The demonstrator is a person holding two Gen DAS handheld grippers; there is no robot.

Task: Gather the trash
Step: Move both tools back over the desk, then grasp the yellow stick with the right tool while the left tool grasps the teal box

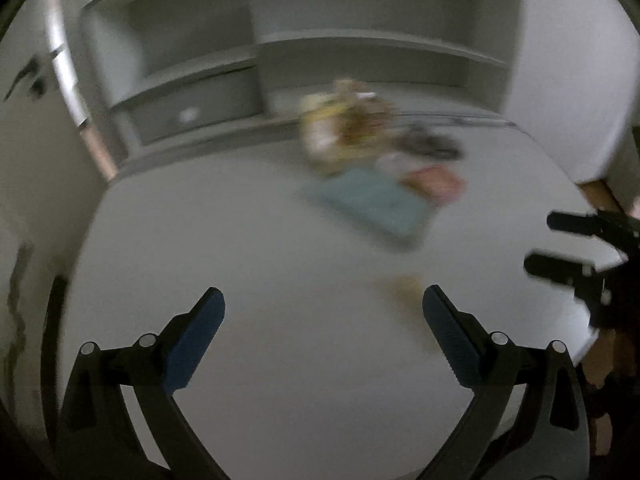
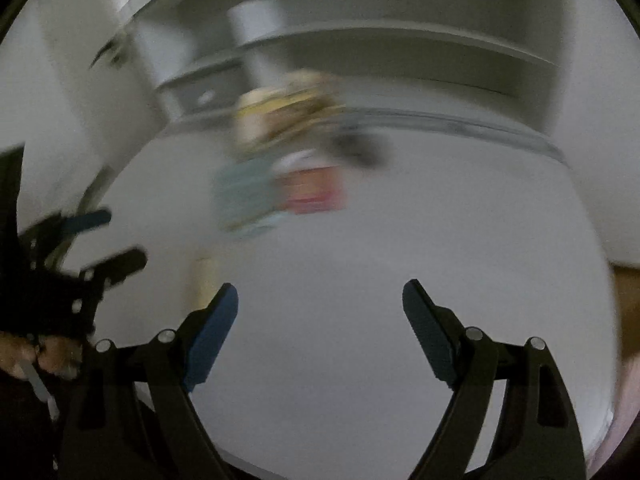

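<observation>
Left wrist view: the left gripper (image 1: 323, 300) is hanging over a pale table (image 1: 240, 248), its blue-padded fingers (image 1: 196, 344) standing wide apart with nothing between them. Toward the far side of the table, a blurred heap of trash (image 1: 376, 152) is lying in a cluster: a yellow-and-white bundle (image 1: 332, 128), a dark crumpled piece (image 1: 430, 142), a reddish wrapper (image 1: 436, 180) and a flat teal packet (image 1: 372, 204) nearest the camera. A small tan scrap (image 1: 406, 286) is sitting alone on the table, just beside the right-hand fingertip, though whether they touch cannot be told. At the right edge, the right gripper (image 1: 538, 242) is reaching in, its two dark fingers parted. Grey shelving (image 1: 360, 44) is standing behind the table.

Right wrist view: the right gripper (image 2: 320, 294) is poised above the same table (image 2: 440, 240), fingers (image 2: 212, 336) spread and holding nothing. The trash heap (image 2: 288, 160) is smearing with motion blur at the far middle of the table, the teal packet (image 2: 244, 200) and reddish wrapper (image 2: 312, 192) side by side. A pale upright object (image 2: 206, 280) is showing just beyond the left fingertip; what it is cannot be told. At the left edge the left gripper (image 2: 124, 236) is showing, fingers apart, with the person's hand (image 2: 44, 354) gripping below it.
</observation>
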